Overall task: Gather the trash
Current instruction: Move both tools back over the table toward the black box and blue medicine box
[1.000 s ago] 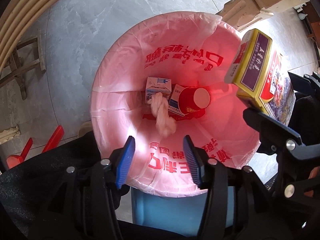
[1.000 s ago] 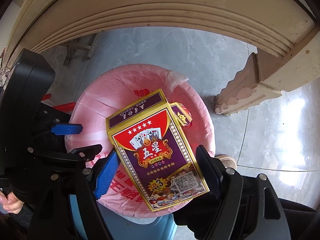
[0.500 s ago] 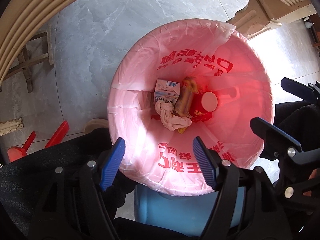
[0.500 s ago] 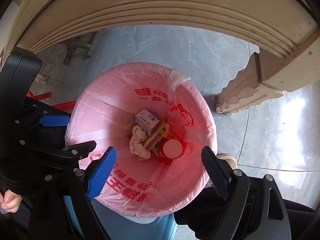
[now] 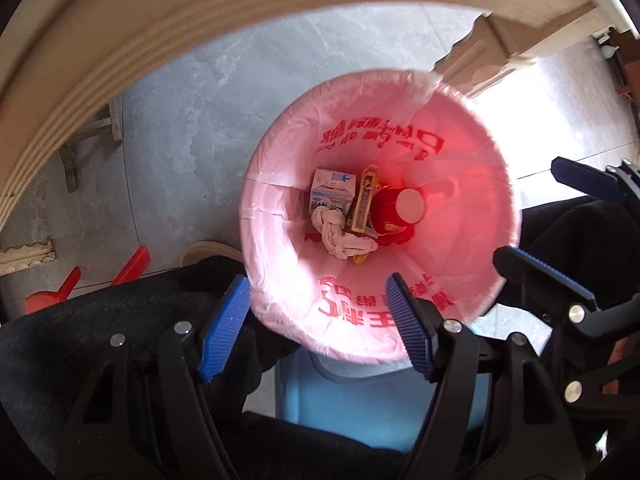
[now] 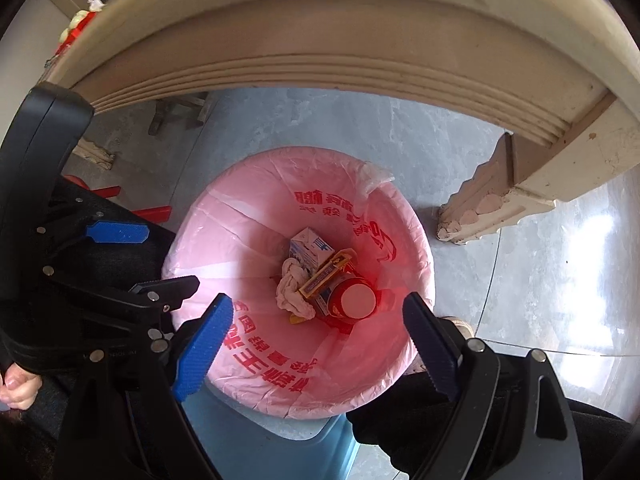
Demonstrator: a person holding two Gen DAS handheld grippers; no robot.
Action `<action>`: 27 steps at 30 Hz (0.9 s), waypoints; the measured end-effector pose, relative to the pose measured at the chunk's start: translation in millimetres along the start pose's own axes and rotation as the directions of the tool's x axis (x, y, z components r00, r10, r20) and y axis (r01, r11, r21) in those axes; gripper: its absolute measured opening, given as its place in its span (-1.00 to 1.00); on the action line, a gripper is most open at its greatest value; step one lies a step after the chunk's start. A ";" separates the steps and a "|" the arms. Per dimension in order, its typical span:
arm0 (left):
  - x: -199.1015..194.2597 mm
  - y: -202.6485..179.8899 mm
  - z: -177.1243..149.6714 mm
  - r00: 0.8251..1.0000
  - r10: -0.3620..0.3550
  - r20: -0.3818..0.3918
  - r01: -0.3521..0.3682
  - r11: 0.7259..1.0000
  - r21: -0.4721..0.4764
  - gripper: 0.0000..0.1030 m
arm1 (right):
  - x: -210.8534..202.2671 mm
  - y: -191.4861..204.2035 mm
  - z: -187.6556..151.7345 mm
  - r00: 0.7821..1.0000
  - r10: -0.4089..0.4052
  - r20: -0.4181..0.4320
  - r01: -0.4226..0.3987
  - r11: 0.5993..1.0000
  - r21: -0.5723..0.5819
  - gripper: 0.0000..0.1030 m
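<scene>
Card box (image 6: 325, 277) now below right gripper (image 6: 318, 344)

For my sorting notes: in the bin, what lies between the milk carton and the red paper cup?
A yellow playing-card box, on edge between milk carton and red paper cup; both views.

Both tools are black plastic frames with silver screw heads at the joints. The left gripper (image 5: 316, 326) and the right gripper (image 6: 318, 346) each carry 2 blue ribbed finger pads (image 5: 224, 330). The person wears dark trousers (image 5: 80, 344) and a beige shoe (image 5: 208, 250).
</scene>
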State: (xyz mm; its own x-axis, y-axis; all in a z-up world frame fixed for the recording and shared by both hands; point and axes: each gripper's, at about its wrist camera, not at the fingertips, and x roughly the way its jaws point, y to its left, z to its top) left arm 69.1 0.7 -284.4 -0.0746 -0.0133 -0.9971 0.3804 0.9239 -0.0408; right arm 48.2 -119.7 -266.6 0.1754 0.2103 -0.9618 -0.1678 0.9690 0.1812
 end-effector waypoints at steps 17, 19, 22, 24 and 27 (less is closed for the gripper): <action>-275.9 83.3 40.6 0.968 0.104 0.229 -0.065 0.983 -0.173 0.55 | -282.6 48.1 131.1 0.935 0.197 0.297 -0.020 0.861 -0.509 0.86; -289.4 87.4 52.3 0.970 0.107 0.219 -0.063 0.978 -0.198 0.55 | -291.5 50.5 151.0 0.936 0.218 0.277 -0.037 0.842 -0.537 0.86; -304.4 89.1 66.1 0.970 0.109 0.216 -0.061 0.974 -0.219 0.55 | -303.2 55.6 169.9 0.928 0.216 0.305 -0.010 0.831 -0.556 0.86; -311.0 90.3 73.3 0.970 0.115 0.216 -0.065 0.972 -0.226 0.55 | -313.4 56.5 178.5 0.907 0.252 0.338 -0.012 0.817 -0.577 0.86; -317.4 93.0 84.4 0.968 0.120 0.218 -0.066 0.968 -0.242 0.55 | -314.6 61.0 192.4 0.900 0.284 0.331 -0.014 0.778 -0.628 0.86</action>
State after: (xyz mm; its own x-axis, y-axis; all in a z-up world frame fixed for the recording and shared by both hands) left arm 206.0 58.6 23.0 0.1745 0.0147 -0.9845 0.1500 0.9878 0.0414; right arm 169.5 -101.9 86.5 0.4315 0.5072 -0.7460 -0.7423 0.6695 0.0258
